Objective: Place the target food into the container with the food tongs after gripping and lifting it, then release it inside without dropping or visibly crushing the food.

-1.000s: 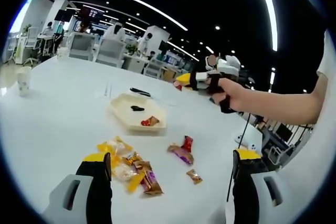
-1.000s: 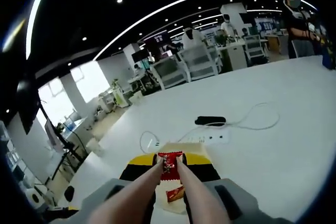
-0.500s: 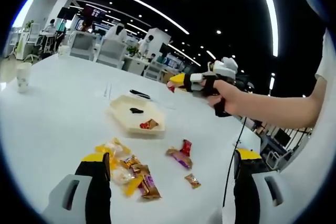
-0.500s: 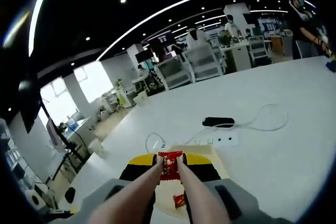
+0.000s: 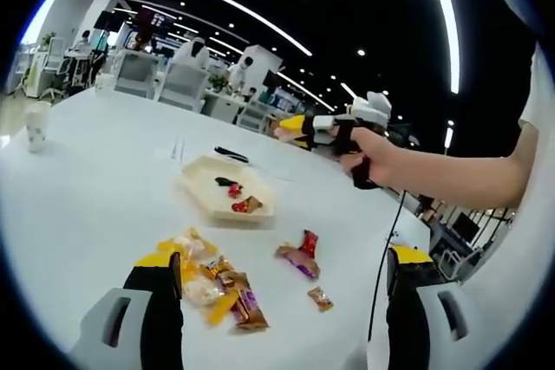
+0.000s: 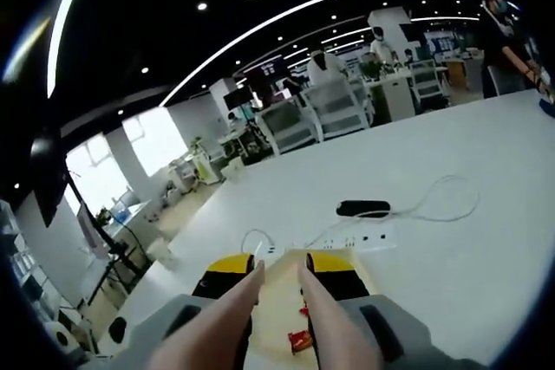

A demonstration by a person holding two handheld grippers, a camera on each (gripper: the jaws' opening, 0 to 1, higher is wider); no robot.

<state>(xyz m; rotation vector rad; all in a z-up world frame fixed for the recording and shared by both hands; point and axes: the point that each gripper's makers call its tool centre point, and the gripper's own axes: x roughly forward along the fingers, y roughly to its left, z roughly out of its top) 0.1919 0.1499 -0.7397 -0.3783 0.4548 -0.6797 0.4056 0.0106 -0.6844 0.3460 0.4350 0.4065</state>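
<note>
The shallow cream tray [image 5: 227,188] on the white table [image 5: 87,205] serves as the landmark. In the left gripper view it holds a red-wrapped candy [image 5: 234,190] near its middle, a second red-and-brown wrapped sweet [image 5: 247,205] toward its near edge and a small dark piece [image 5: 227,181] toward the far edge. Just in front of the tray lies a loose heap of crinkly yellow, orange and purple wrapped snacks [image 5: 212,279], and to the right of the tray a red-and-purple wrapped pair [image 5: 302,249] and a small orange one [image 5: 320,299]. The left gripper [image 5: 277,301] hangs above the heap with its black, yellow-tipped jaws spread wide and nothing between them. The right gripper [image 5: 299,127], held in a person's hand [image 5: 368,153], floats above the tray's far right side. The right gripper view looks down along the smooth tan tongs [image 6: 277,301] clamped in the right gripper [image 6: 279,276]; their tips are parted and bare, with the tray [image 6: 277,292] beneath and a red wrapper [image 6: 302,340] lying in it. Beyond the tray, that view adds a white power strip [image 6: 347,242], a black adapter [image 6: 362,209] and a looping white cable [image 6: 434,201].
</note>
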